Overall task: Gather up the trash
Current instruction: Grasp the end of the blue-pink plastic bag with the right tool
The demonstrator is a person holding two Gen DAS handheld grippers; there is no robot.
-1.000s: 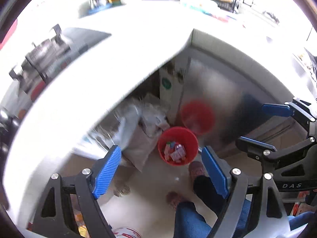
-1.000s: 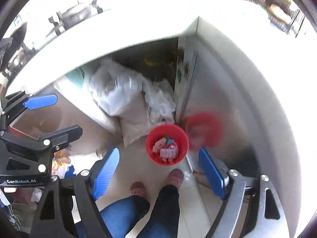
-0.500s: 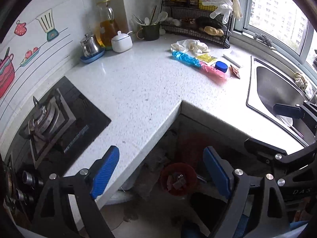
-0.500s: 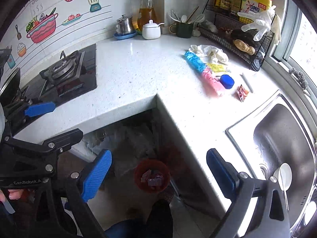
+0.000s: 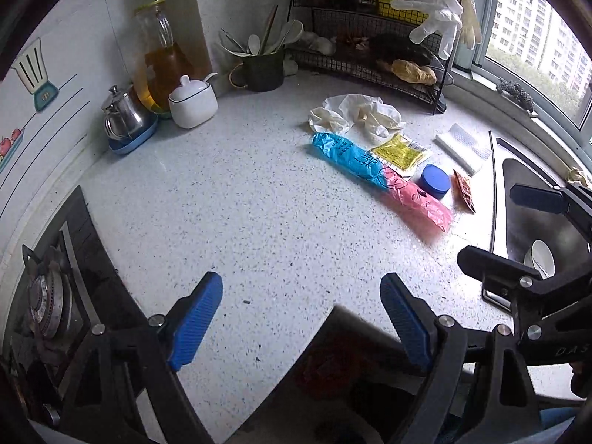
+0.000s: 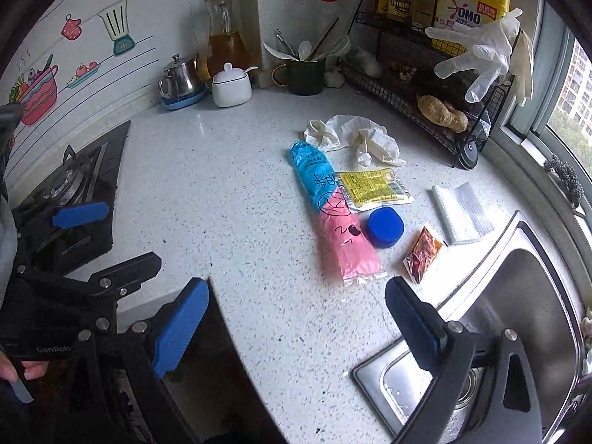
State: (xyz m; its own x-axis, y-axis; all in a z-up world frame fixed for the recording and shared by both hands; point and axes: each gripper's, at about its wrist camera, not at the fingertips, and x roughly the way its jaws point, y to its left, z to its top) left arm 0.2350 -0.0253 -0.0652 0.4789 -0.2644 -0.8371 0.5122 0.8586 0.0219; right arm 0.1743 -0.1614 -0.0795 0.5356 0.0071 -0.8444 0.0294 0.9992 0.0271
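Observation:
Trash lies on the speckled white counter (image 5: 240, 203): a blue-and-pink plastic bag (image 5: 377, 181) (image 6: 329, 214), a yellow sachet (image 5: 401, 151) (image 6: 372, 188), a blue cap (image 5: 436, 181) (image 6: 384, 226), a red-brown sachet (image 5: 465, 192) (image 6: 421, 253), crumpled white gloves (image 5: 355, 116) (image 6: 355, 137) and a white wrapper (image 5: 462, 146) (image 6: 460, 212). My left gripper (image 5: 301, 288) (image 6: 127, 235) hovers open and empty over the counter's near edge. My right gripper (image 6: 296, 288) (image 5: 488, 224) is open and empty beside the sink, just short of the pink bag end. A red bin (image 5: 333, 366) shows dimly below the counter.
A gas hob (image 6: 70, 177) is at the left and a steel sink (image 6: 518, 314) with a spoon (image 5: 540, 255) at the right. At the back stand a kettle (image 6: 181, 81), an oil jar (image 6: 225, 44), a white pot (image 6: 231, 87), a utensil mug (image 6: 305, 74) and a wire rack (image 6: 425, 85).
Both grippers rose from looking at the red bin on the floor under the counter to above the countertop. The trash on the counter came into view. The right jaws widened slightly.

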